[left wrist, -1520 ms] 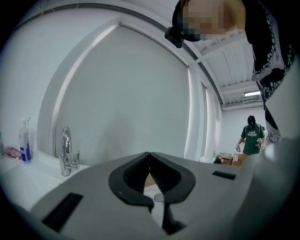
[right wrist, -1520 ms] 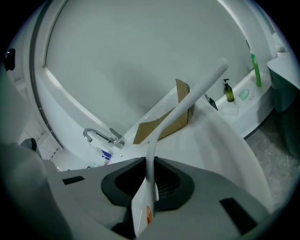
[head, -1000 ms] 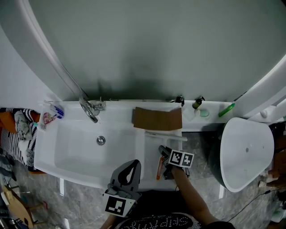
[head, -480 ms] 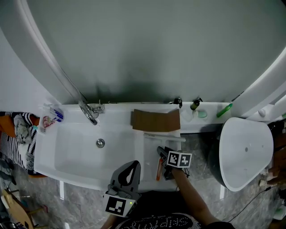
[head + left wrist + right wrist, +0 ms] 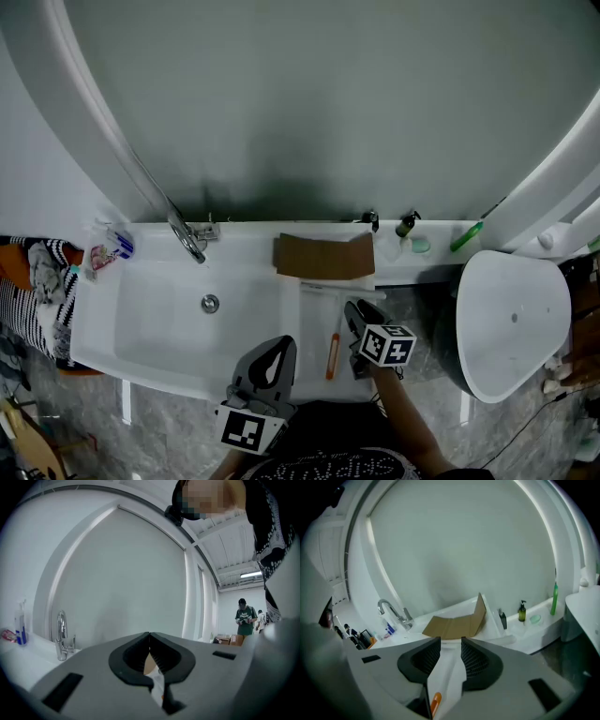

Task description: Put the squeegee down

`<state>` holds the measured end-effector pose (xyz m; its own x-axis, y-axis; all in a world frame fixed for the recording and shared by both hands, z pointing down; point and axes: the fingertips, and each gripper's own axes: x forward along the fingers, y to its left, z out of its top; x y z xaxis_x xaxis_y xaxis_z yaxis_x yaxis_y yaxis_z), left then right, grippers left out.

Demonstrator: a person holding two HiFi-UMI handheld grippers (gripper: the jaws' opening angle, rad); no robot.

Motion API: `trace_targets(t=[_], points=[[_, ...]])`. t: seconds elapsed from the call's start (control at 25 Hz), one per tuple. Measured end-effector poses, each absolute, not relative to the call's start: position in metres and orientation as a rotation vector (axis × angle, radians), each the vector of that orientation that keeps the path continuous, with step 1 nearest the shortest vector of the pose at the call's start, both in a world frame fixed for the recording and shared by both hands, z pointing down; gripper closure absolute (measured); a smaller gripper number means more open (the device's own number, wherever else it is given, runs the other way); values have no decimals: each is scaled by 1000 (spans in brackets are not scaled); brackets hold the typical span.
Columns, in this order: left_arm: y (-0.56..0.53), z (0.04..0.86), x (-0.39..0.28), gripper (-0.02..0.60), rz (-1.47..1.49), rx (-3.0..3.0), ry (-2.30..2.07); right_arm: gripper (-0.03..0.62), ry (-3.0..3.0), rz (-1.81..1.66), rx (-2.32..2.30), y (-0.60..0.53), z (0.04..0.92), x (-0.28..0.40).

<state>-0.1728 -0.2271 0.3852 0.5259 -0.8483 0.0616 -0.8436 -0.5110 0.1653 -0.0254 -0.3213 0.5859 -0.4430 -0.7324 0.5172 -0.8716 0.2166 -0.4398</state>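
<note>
The squeegee lies flat on the white counter [image 5: 314, 380] right of the basin, its orange handle [image 5: 332, 356] pointing to the front edge and its pale blade [image 5: 342, 291] crosswise near the cardboard. My right gripper [image 5: 356, 314] hovers just right of the handle, apart from it. Its jaws are opening and hold nothing. In the right gripper view the gripper [image 5: 451, 641] stands open, and the orange handle [image 5: 435, 701] shows below through the gap. My left gripper [image 5: 274, 343] rests at the counter's front edge, its jaws [image 5: 149, 634] closed tip to tip with nothing in them.
A folded piece of cardboard [image 5: 323, 255] stands at the back of the counter. The tap [image 5: 187, 234] and the basin's drain [image 5: 210, 303] are to the left. Small bottles [image 5: 406, 223] and a green tube [image 5: 469, 234] sit at back right. A white oval fixture [image 5: 514, 319] stands right.
My right gripper has let go of the squeegee's handle, opened wide and lifted up and slightly right. The squeegee stays flat on the counter. The left gripper has not moved.
</note>
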Motion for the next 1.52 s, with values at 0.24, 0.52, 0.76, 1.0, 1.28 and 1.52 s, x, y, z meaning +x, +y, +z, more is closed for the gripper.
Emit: trace_targets(t=[0.24,0.52,0.76,1.0,1.28,1.52], points=[[-222,377,-166,575,-58,2608,-1441,471,-2585,642,1574,-324,472,-30],[-212,366,-164,575,-118,2586,-1463,543,-2808,285,1511,-263,360,-48],[-204,376,-171,575,-112,2560,-1490,563,-2783,32,1499,-215,350,-57],[-198,393,-165,575,-141,2552,-1505,568,-2709,246,1511,-205,392,-66],[-190,398,-151,577,-132,2594,-1397,569,-2753,282,1399,-198,401,-85],[-188,402,-152,577,-111,2567,-1404,569,-2743,309,1380,-196,403,-86]])
